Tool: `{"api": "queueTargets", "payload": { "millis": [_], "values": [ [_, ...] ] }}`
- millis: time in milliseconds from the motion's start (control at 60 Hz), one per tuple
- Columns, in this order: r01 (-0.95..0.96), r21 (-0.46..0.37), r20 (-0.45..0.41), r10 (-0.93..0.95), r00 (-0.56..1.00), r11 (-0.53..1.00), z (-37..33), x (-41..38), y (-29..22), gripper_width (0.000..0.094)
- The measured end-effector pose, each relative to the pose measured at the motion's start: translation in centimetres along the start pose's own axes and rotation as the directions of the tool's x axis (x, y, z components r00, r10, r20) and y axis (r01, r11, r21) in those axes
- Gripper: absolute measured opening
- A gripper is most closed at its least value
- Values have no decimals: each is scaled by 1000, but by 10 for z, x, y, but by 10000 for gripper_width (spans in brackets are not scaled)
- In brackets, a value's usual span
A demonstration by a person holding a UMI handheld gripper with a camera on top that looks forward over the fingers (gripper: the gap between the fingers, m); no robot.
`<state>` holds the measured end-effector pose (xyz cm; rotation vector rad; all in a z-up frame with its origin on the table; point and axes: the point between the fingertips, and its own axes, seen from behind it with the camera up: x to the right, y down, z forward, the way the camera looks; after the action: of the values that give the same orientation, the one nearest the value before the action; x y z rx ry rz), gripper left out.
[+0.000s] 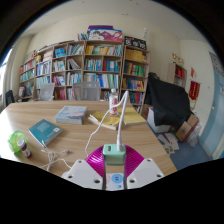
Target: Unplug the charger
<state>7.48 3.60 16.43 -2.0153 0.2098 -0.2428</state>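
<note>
Two white gripper fingers (pixel 113 176) with magenta pads stand open around the small green-and-white plastic charger (pixel 114 154) on the wooden table (pixel 60 135); it looks light, rigid, best pinched by its flat sides

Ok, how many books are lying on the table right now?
2: a teal book left of the fingers, and a grey book beyond it, nearer the bookshelf. Others may be hidden.

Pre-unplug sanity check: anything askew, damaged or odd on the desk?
Nothing stands out. The green-topped charger sits between the gripper fingers, its white cable trailing loosely over the wooden table beside a book. No visible damage or spills.
</note>
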Motion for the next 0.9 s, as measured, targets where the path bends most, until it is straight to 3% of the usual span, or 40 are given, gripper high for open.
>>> {"api": "queueTargets", "payload": {
  "millis": [133,300,517,667,700,817,850,900],
  "values": [
    [43,-79,-64,-49,997,996,-17,44,17,226],
    [48,-295,-90,-77,993,954,-10,98,93,231],
    [50,-542,47,-29,998,839,21,102,181,298],
    [66,-554,145,19,989,830,32,102,191,359],
    [70,-546,155,19,988,835,32,106,184,426],
    [63,-500,215,53,975,864,32,105,174,795],
    [61,-497,237,68,969,866,28,103,172,851],
    [57,-493,261,85,962,868,19,104,167,837]
  ]
}}
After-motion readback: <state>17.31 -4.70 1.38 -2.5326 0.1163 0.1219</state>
